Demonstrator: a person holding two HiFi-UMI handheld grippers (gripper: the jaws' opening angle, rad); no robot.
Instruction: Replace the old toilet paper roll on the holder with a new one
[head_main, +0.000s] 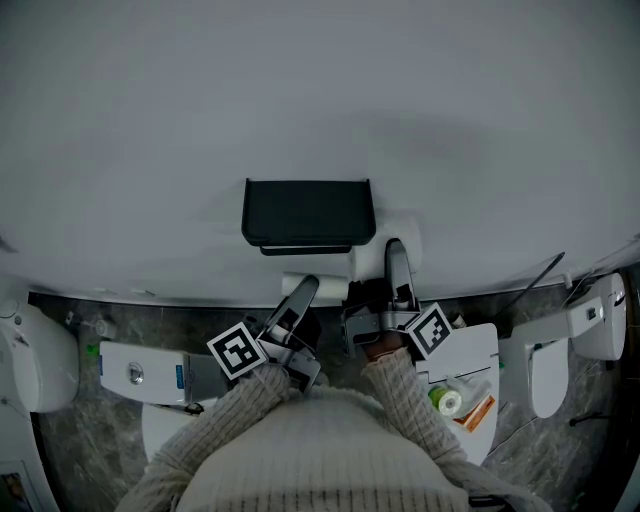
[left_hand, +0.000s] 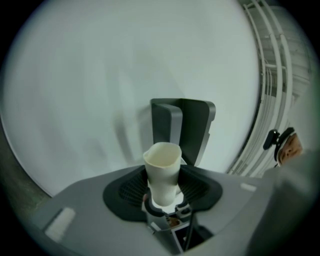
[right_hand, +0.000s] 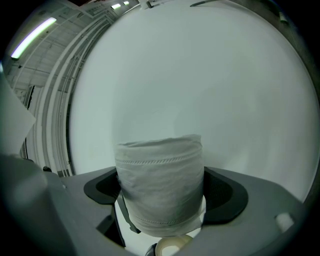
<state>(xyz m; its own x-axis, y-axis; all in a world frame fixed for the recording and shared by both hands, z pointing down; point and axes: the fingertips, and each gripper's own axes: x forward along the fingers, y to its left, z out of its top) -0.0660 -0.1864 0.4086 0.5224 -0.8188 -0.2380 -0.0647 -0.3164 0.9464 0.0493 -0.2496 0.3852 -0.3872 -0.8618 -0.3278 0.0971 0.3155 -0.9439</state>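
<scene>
The black paper holder (head_main: 308, 213) hangs on the white wall; in the left gripper view the holder (left_hand: 182, 130) stands straight ahead with nothing on it. My left gripper (head_main: 303, 293) is just below the holder, shut on an empty pale cardboard tube (left_hand: 162, 172), which shows as a white bar (head_main: 332, 289) in the head view. The tube stands upright between the jaws of the left gripper (left_hand: 163, 196). My right gripper (head_main: 398, 268) is at the holder's lower right, shut on a full white toilet paper roll (right_hand: 161, 182). The roll (head_main: 368, 262) sits against the wall.
White toilets stand on the grey marbled floor at the far left (head_main: 40, 360) and right (head_main: 575, 330). A white lid (head_main: 478, 350) below my right arm carries a green-and-white item (head_main: 445, 400). A white unit (head_main: 140, 372) lies left of my sleeve.
</scene>
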